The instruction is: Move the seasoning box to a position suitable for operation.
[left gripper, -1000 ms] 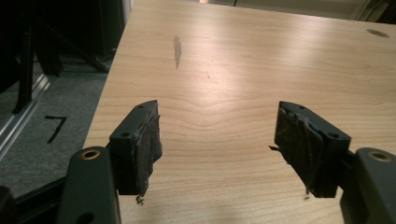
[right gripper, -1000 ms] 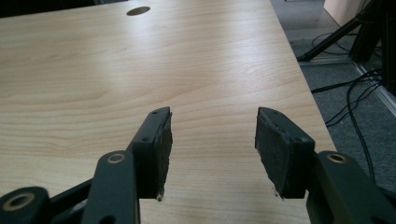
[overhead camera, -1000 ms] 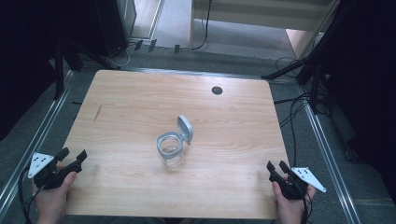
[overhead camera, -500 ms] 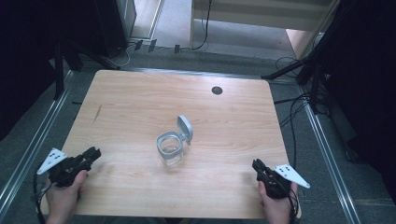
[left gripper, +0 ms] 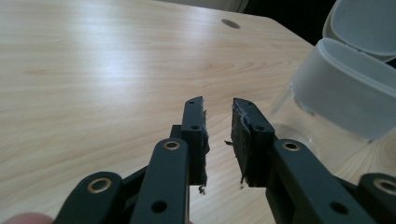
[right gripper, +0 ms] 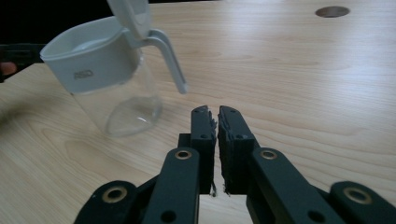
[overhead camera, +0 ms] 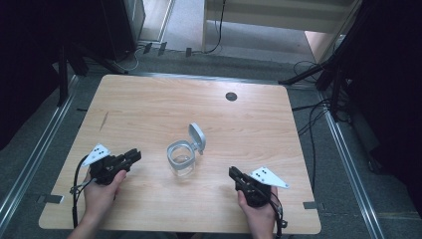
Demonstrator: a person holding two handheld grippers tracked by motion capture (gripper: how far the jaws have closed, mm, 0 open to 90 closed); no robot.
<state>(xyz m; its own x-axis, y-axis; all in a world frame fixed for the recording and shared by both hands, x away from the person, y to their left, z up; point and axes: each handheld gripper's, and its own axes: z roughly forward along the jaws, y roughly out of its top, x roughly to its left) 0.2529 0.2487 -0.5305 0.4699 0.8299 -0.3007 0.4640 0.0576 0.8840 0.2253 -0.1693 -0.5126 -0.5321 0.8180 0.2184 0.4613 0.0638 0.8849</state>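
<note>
A clear jug (overhead camera: 180, 160) with a pale grey collar, handle and raised flip lid (overhead camera: 197, 137) stands upright at the middle of the wooden table (overhead camera: 149, 104). My left gripper (overhead camera: 134, 155) lies low to the jug's left, pointing at it, a short way off. Its jaws have just been closing and stand a narrow gap apart (left gripper: 218, 105) with nothing between them; the jug's collar (left gripper: 345, 93) is close on the right. My right gripper (overhead camera: 232, 172) sits right of the jug, its pads together (right gripper: 214, 112) and empty, the jug (right gripper: 93, 60) ahead to the left.
A dark round cable hole (overhead camera: 231, 96) sits in the tabletop near the far edge. Metal rails (overhead camera: 348, 169) run along both sides of the table, with cables (overhead camera: 313, 114) on the floor at the right. Bare wood lies behind the jug.
Both hands have moved in from the table's near corners toward the jug, one from each side. Both pairs of jaws have narrowed. The jug has not moved.
</note>
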